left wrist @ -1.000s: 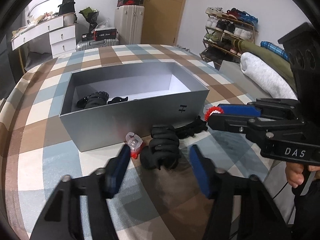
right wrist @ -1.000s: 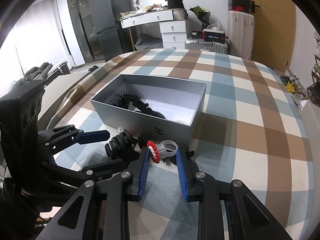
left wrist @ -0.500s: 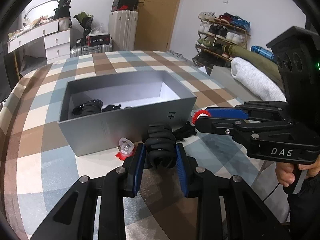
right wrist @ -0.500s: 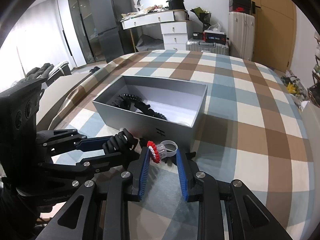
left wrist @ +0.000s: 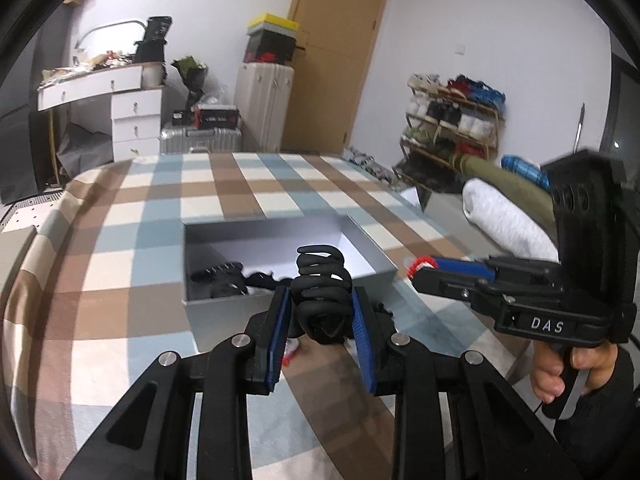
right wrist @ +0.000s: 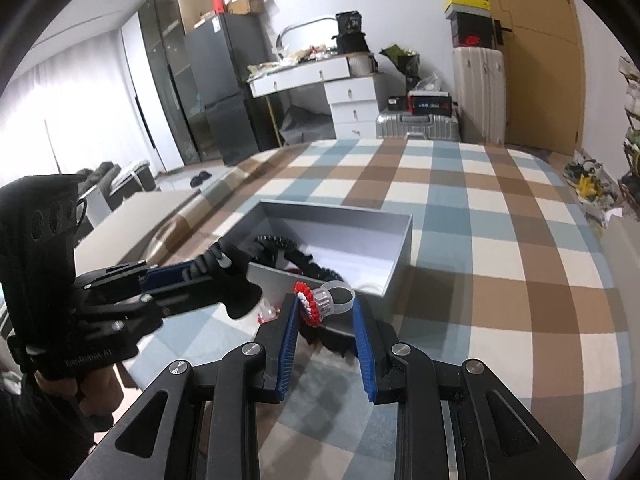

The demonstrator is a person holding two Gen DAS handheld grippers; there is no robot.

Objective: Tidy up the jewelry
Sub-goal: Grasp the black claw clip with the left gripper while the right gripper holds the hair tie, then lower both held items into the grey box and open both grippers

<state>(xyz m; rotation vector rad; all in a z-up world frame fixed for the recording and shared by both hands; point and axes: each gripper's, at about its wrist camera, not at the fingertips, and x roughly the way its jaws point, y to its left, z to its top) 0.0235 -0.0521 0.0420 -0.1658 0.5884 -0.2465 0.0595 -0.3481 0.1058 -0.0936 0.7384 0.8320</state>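
My left gripper [left wrist: 320, 304] is shut on a black claw hair clip [left wrist: 322, 288] and holds it lifted just in front of the open grey box [left wrist: 224, 308]. The clip also shows in the right wrist view [right wrist: 234, 280]. My right gripper [right wrist: 325, 308] is shut on a clear ring with a red and white beaded flower [right wrist: 316, 302], held above the bed by the box's near right corner [right wrist: 394, 264]. That gripper shows in the left wrist view [left wrist: 420, 270]. Black hair pieces [right wrist: 288, 252] lie inside the box.
The box rests on a checked bedspread [right wrist: 500, 240]. A small clear and red ring [right wrist: 266, 312] and a dark item [right wrist: 324, 338] lie on the bedspread in front of the box. A shoe rack [left wrist: 452, 120] and rolled bedding [left wrist: 504, 216] stand to the right.
My left gripper closed on the black claw clip and lifted it off the bedspread toward the box. My right gripper kept hold of the beaded ring and rose slightly.
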